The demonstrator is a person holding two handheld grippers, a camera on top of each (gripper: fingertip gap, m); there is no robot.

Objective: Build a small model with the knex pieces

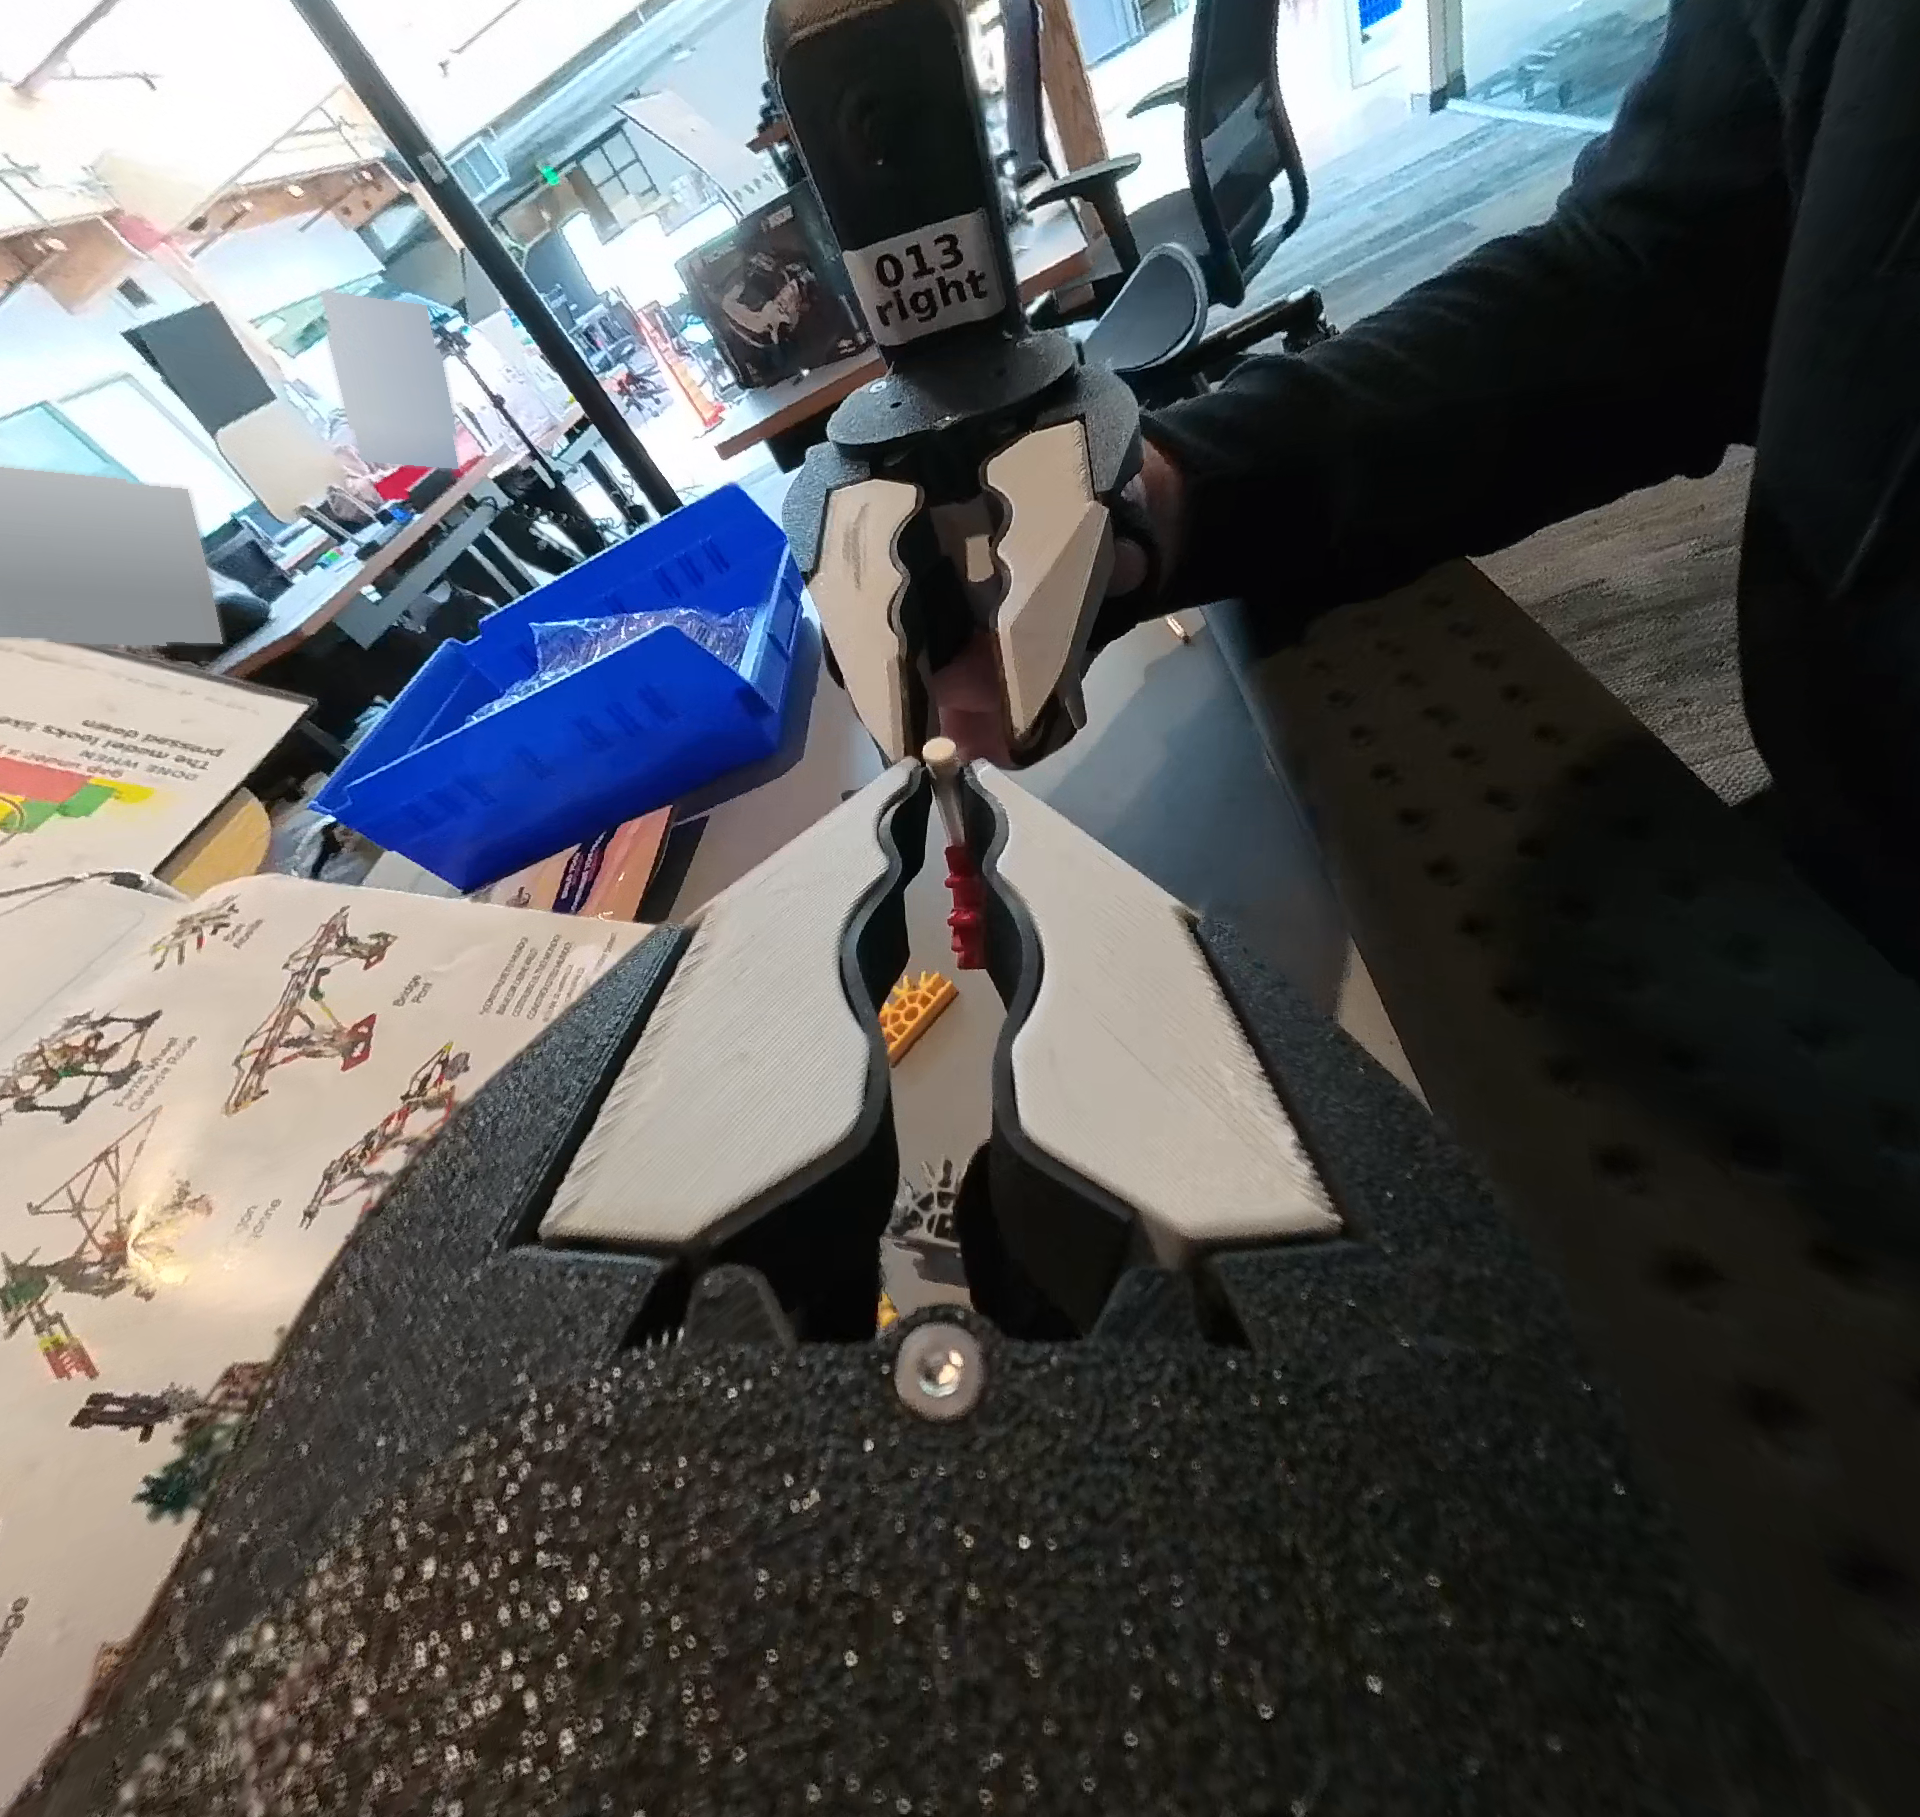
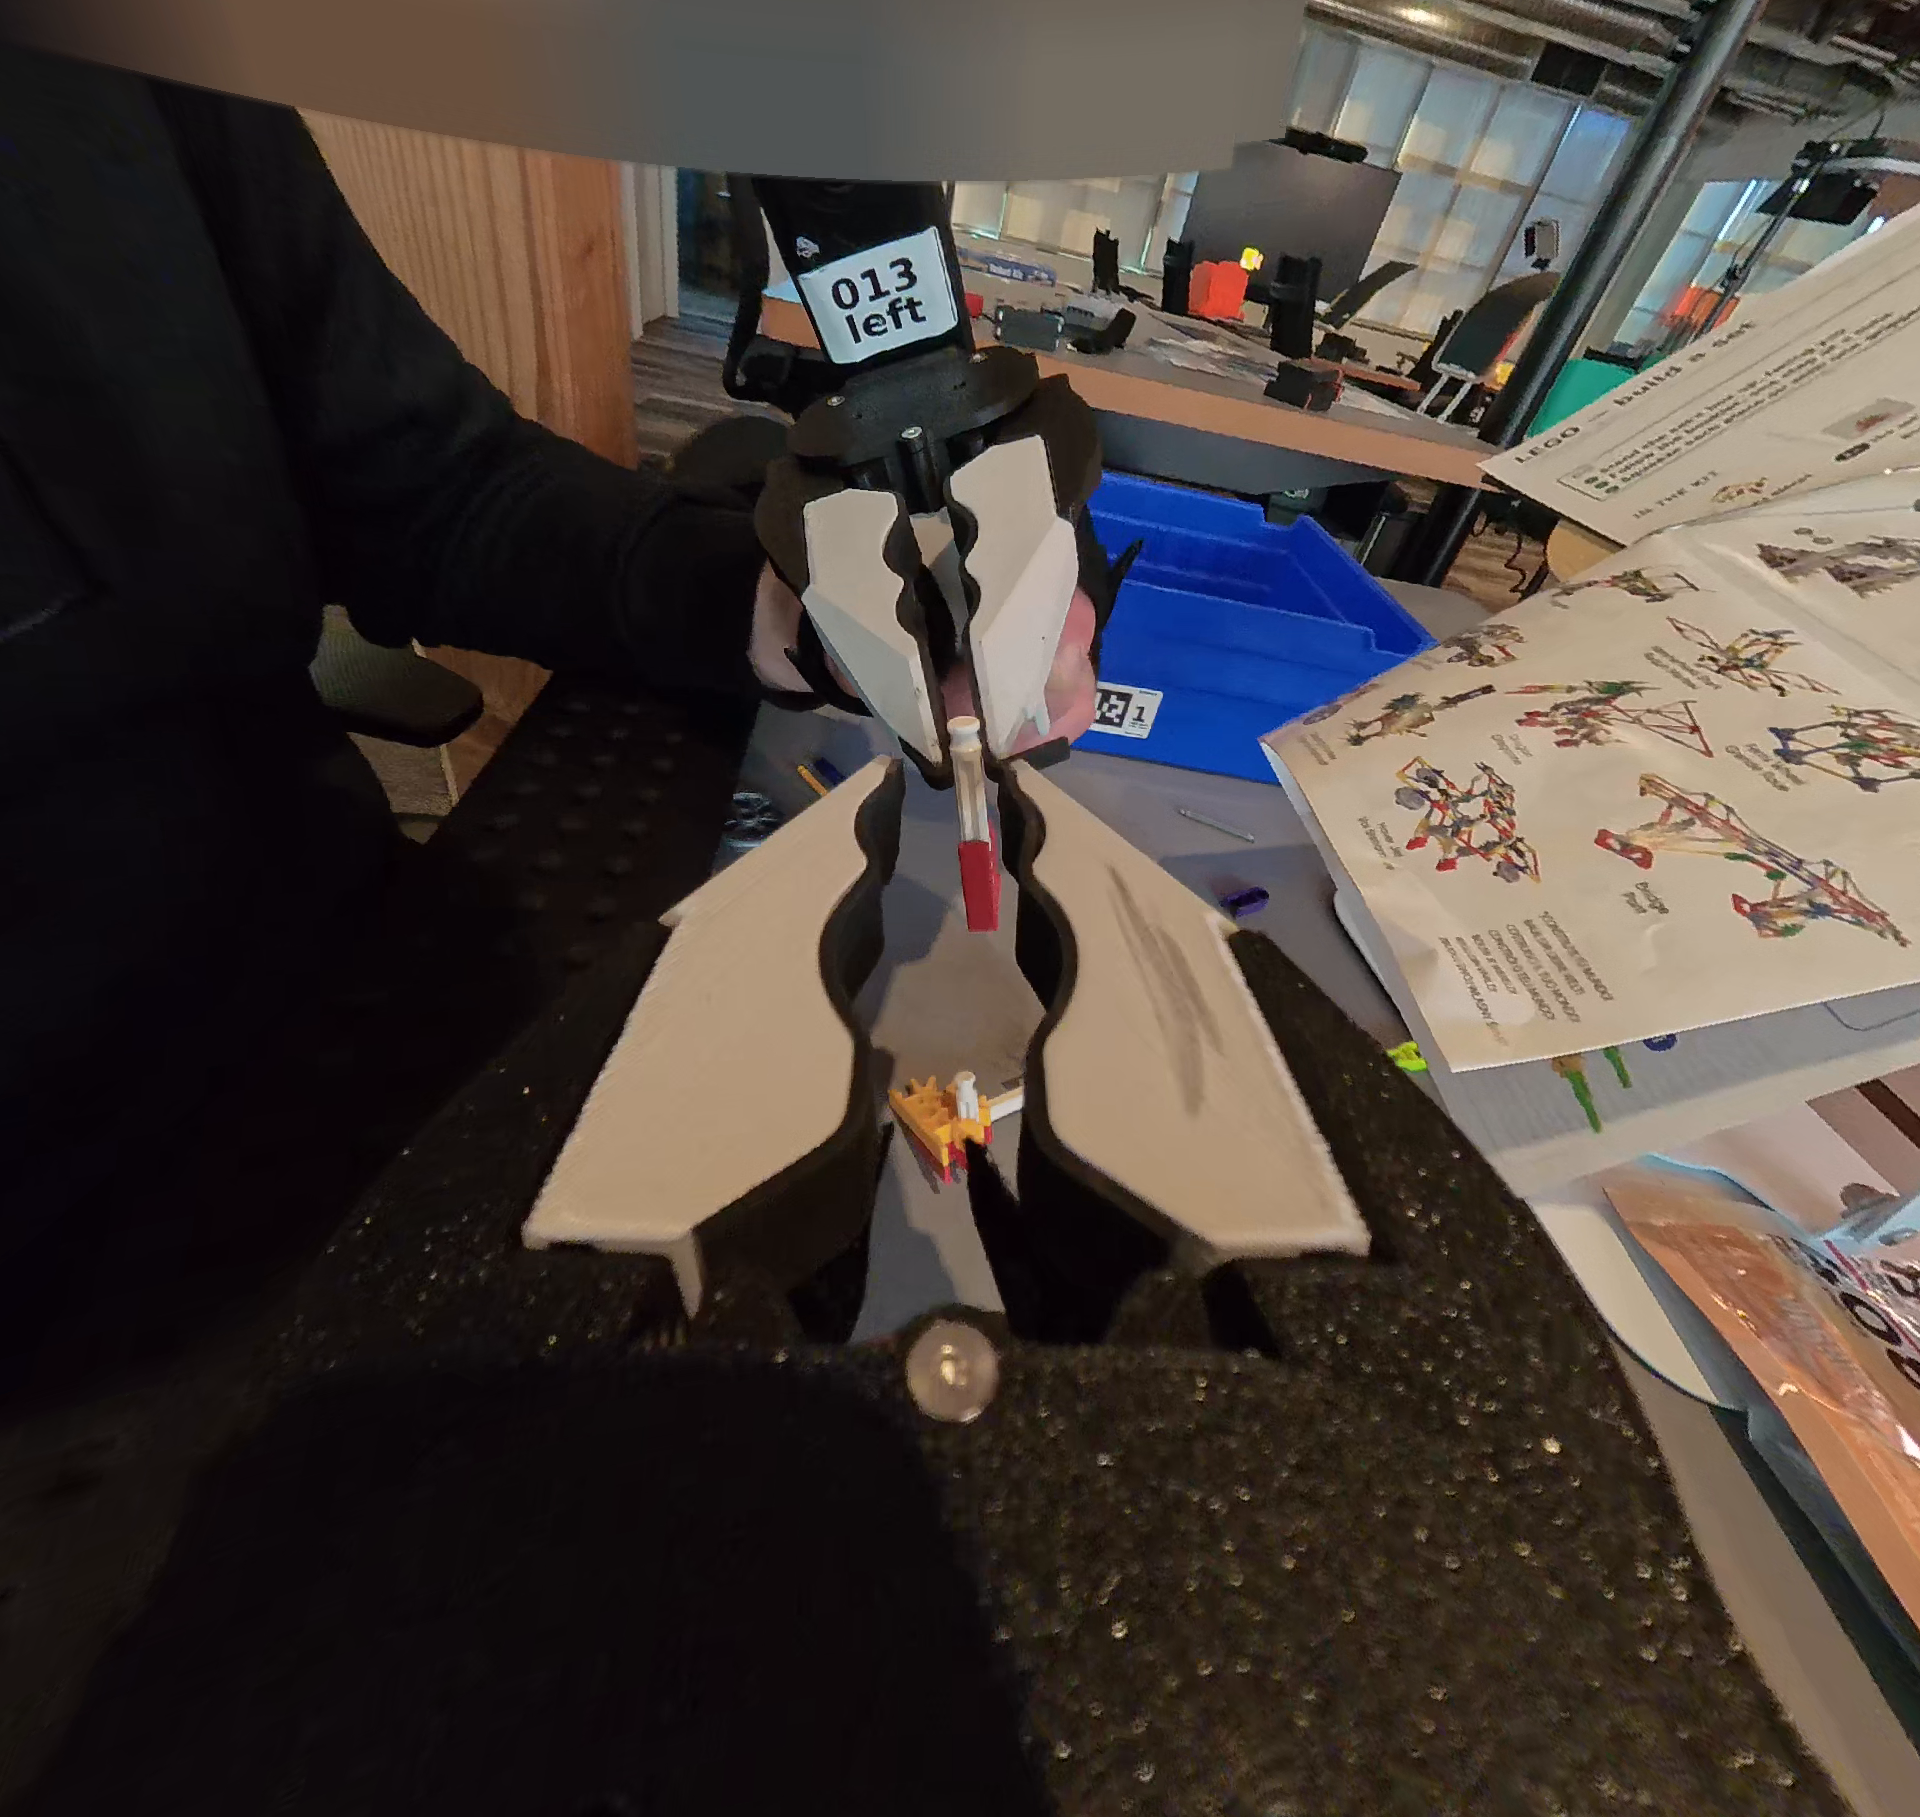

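Blue plastic bin (image 1: 582, 728) noted at the far side of the grey table (image 1: 1143, 728), tilted in the left wrist view. A crinkled clear plastic bag (image 1: 623, 635) is seen inside it. A black-and-white square marker is fixed to its front wall.

White rod (image 2: 966, 780) is pinched near its upper end by the left gripper (image 1: 948, 775), whose jaws are drawn in close on it. The rod is thin, smooth and round-capped. A red ridged connector (image 2: 977, 874) is fitted on its lower end, and both are held clear above the table.

Right gripper (image 2: 951, 770) is faced tip to tip with the left, jaws spread apart either side of the rod. Contact with the red connector cannot be told.

Fingers are white ribbed plastic with wavy black inner pads.

A small yellow, white and red assembly (image 2: 945, 1113) is lain on the table below. A glossy printed instruction sheet (image 2: 1610, 832) is spread beside it.
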